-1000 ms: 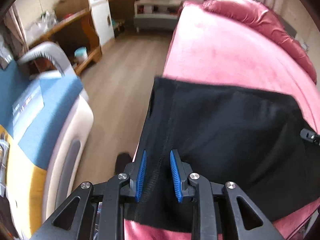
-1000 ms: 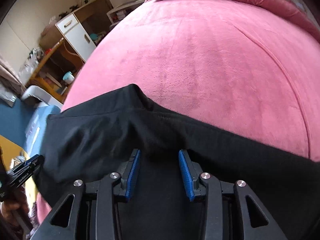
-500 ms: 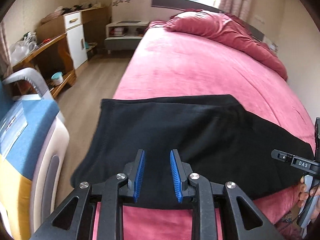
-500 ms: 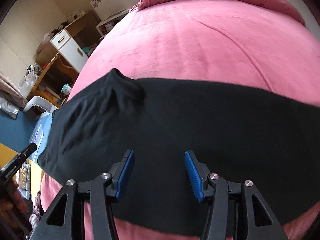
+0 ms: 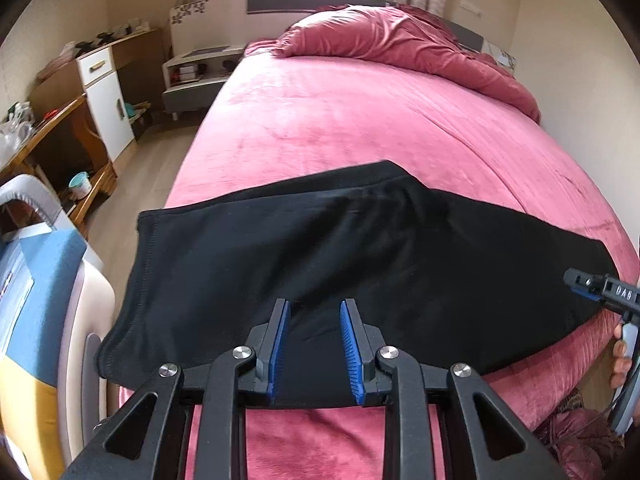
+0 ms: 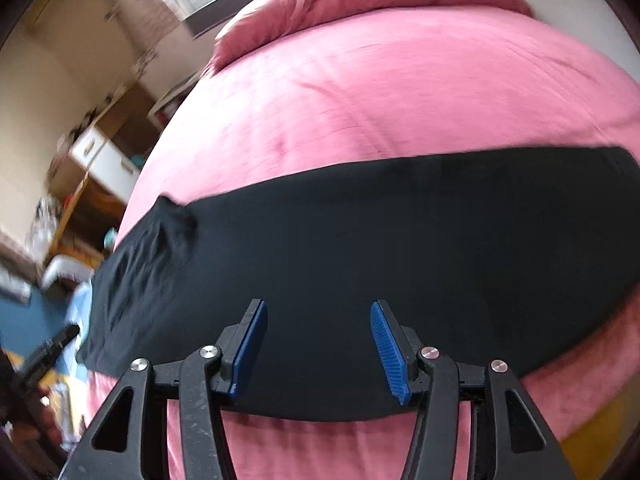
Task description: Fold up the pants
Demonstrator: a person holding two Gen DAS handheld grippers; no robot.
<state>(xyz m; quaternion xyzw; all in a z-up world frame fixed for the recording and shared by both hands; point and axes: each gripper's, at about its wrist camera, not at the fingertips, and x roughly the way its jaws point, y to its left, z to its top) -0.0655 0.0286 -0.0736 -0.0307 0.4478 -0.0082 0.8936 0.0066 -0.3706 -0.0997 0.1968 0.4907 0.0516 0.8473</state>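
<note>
Pink bed carries black pants folded lengthwise; left gripper and right gripper, both parted and empty, likely regrasp for the crosswise fold

We hold the left gripper tilted downward, its blue pads parted with nothing pinched between them. Our right gripper also points down, with a wider gap and nothing clamped. In the left view the right gripper's tip and our fingers on its handle show at the edge
</note>
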